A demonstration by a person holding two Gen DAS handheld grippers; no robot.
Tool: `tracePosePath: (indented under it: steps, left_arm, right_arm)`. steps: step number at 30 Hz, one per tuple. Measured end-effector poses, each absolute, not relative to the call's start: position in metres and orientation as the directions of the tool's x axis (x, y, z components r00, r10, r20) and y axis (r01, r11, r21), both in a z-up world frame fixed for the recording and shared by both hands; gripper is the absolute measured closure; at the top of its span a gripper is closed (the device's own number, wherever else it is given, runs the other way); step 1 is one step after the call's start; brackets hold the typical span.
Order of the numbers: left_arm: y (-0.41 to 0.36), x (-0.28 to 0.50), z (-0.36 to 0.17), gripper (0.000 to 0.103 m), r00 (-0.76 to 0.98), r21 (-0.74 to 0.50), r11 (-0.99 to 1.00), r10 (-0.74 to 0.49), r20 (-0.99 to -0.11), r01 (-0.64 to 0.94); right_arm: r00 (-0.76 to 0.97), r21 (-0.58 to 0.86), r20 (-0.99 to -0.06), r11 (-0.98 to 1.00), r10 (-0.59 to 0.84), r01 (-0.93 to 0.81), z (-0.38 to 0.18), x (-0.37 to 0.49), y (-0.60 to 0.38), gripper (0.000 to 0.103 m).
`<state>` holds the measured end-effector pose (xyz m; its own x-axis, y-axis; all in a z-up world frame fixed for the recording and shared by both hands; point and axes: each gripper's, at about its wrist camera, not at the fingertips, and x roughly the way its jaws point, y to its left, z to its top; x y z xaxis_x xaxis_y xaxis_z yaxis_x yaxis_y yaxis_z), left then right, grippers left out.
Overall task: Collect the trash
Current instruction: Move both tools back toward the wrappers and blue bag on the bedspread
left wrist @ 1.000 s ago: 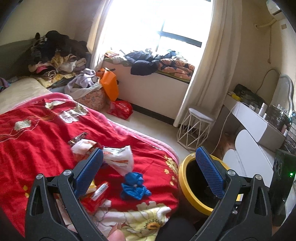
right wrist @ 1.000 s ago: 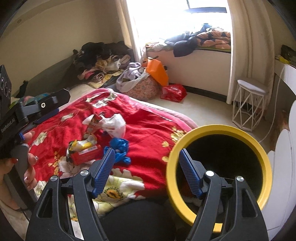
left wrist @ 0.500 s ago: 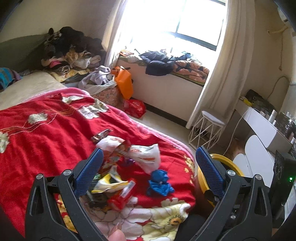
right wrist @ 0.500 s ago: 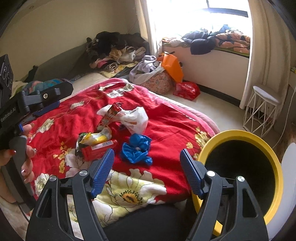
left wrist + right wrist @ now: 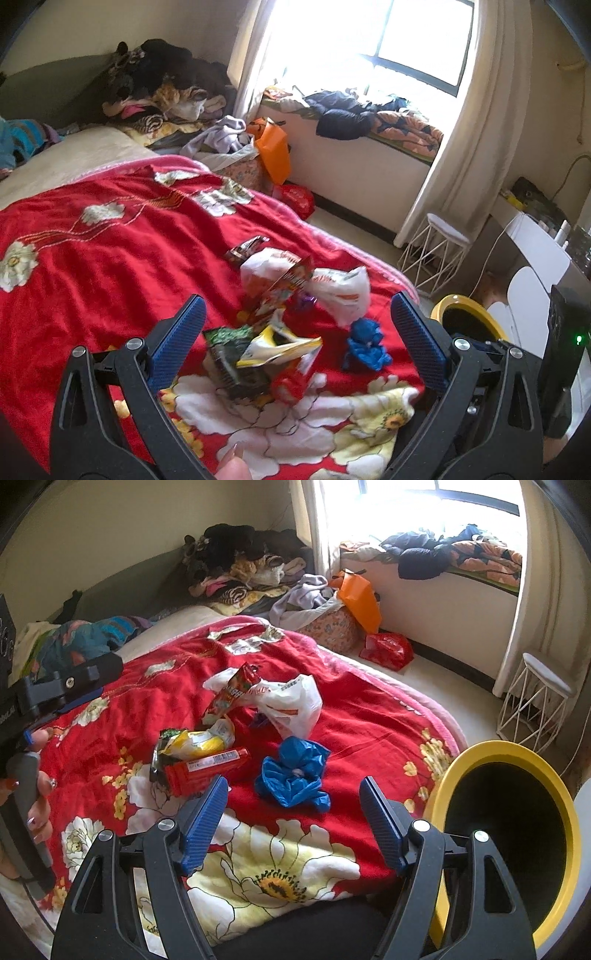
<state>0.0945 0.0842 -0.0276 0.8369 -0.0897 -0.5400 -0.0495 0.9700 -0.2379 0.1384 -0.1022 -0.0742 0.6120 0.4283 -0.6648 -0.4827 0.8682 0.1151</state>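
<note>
My right tool [image 5: 291, 812] stands released, its blue pads wide apart with nothing between them, low in the centre of its frame. Just above it lies the crumpled blue bag [image 5: 293, 777], squarely in line with the gap. My left tool [image 5: 295, 347] is likewise released and empty, and between its pads in the lower middle of its frame I see the yellow wrapper [image 5: 277, 345] on top of a dark green packet [image 5: 232, 354], with the red packet [image 5: 291, 380] touching them.

Further up, at mid frame, sit the white plastic bag [image 5: 291, 701] and a red snack wrapper [image 5: 231, 698] leaning on it. All of this rests on the red flowered blanket [image 5: 369, 716] of the bed. The yellow-rimmed bin [image 5: 509, 827] stands beside the bed at the lower right.

My worry is the blanket: it is soft and rumpled, so pads closing low may pinch cloth with the trash and drag it. The blue bag looks limp and could slip out of a shallow pinch. The left pile overlaps, so one grasp may scatter the rest.
</note>
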Motion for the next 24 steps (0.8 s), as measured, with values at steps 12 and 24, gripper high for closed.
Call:
tracePosePath:
  steps: [12, 24]
  left_arm:
    - [0.093, 0.102, -0.062, 0.011, 0.764, -0.265, 0.963, -0.141, -0.630, -0.040]
    - [0.093, 0.119, -0.084, 0.024, 0.699, -0.336, 0.941, -0.210, -0.683, -0.045]
  right_arm:
    - [0.583, 0.111, -0.711, 0.881, 0.393, -0.460, -0.099, 0.159, -0.094, 0.032]
    - [0.524, 0.146, -0.756, 0.881, 0.393, -0.450, -0.121, 0.183, -0.089, 0.032]
